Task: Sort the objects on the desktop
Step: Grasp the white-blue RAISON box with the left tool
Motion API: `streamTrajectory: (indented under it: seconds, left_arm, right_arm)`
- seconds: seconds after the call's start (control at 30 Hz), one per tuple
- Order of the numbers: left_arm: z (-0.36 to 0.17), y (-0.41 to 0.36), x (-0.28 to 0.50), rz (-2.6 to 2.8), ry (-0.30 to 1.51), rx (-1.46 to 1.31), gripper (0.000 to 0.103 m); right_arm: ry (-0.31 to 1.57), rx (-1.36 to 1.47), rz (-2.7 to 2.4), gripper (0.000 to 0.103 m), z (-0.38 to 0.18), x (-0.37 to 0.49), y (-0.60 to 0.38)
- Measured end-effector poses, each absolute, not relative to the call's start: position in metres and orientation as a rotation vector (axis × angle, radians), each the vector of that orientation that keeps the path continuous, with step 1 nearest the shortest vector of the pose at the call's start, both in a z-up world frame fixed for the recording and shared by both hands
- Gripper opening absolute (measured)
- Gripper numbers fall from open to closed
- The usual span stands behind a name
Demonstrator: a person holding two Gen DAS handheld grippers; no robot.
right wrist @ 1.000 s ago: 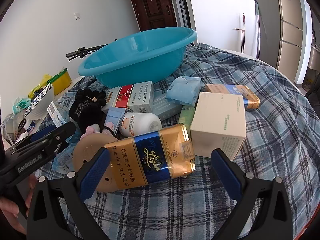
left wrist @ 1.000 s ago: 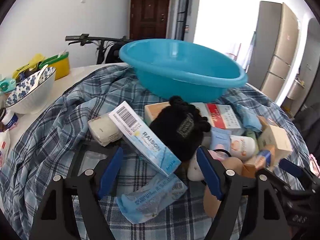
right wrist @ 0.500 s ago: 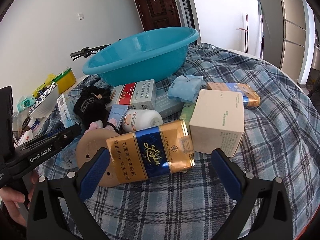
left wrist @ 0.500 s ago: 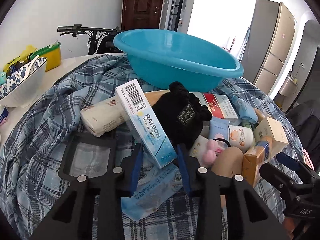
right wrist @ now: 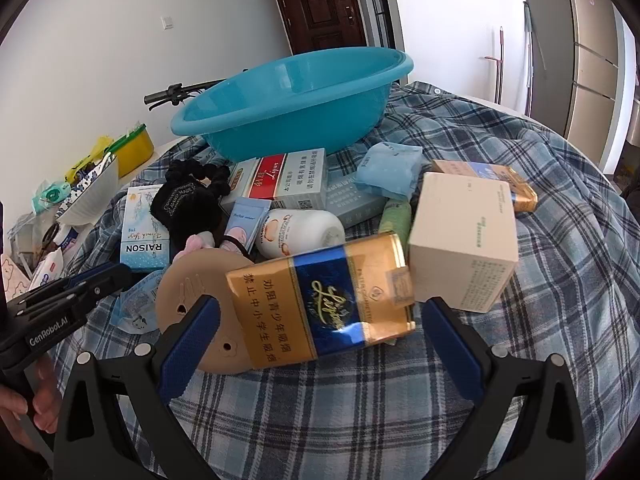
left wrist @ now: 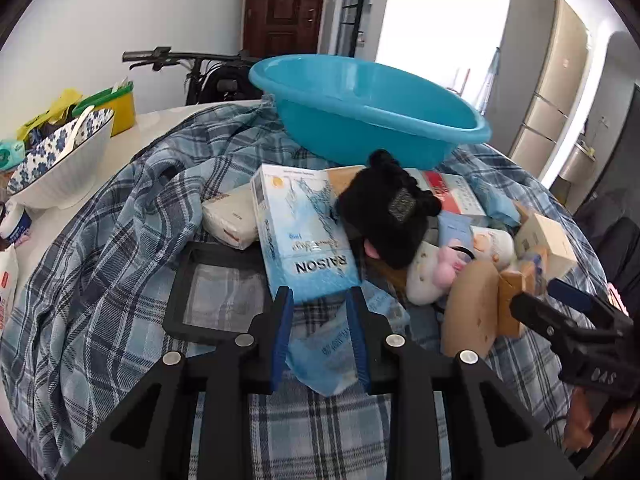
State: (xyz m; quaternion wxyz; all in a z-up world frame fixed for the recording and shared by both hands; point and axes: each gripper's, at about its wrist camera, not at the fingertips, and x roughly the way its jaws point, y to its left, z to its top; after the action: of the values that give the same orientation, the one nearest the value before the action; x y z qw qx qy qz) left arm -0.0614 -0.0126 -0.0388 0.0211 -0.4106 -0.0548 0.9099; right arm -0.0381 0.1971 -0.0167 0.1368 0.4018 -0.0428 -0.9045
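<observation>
Tongs on the left hand, the left tongs (left wrist: 318, 300), are closing on the near end of the pale-blue RAISON box (left wrist: 306, 236), which sits between their blue pads; under that grip lies a crumpled blue sachet (left wrist: 336, 354); just beyond the box on its right side rests a black knitted pouch (left wrist: 390, 214), on its left a white wrapped pack (left wrist: 232, 220); further out stands the turquoise basin (left wrist: 360, 108) on the blue plaid cloth (left wrist: 120, 240) covering the desk; far left of the tongs a blue-flowered bowl (left wrist: 60, 164) sits on bare desk; the right tongs (right wrist: 316, 330) gape wide, gripping nothing, with a gold-and-blue cigarette pack (right wrist: 324, 300) lying between their pads, apart from both; just beyond the right pad stands a cream carton (right wrist: 460, 240), beyond the left pad a tan disc (right wrist: 192, 300), further out a white bottle (right wrist: 300, 232).
</observation>
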Motion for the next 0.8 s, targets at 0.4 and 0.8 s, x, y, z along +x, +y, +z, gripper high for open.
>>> streamTrajectory:
  seconds: [0.4,0.8]
  left_arm:
    - [-0.055,-0.038,-0.093,2.788,-0.456,-1.329,0.069]
    - [-0.038,-0.027,-0.090,2.816,-0.391,-1.181,0.030]
  right_arm:
    - [-0.105,1.165,-2.624,0.101,-0.016,-0.037,0.197]
    - [-0.115,1.172,-2.623,0.101,-0.019,-0.039,0.201]
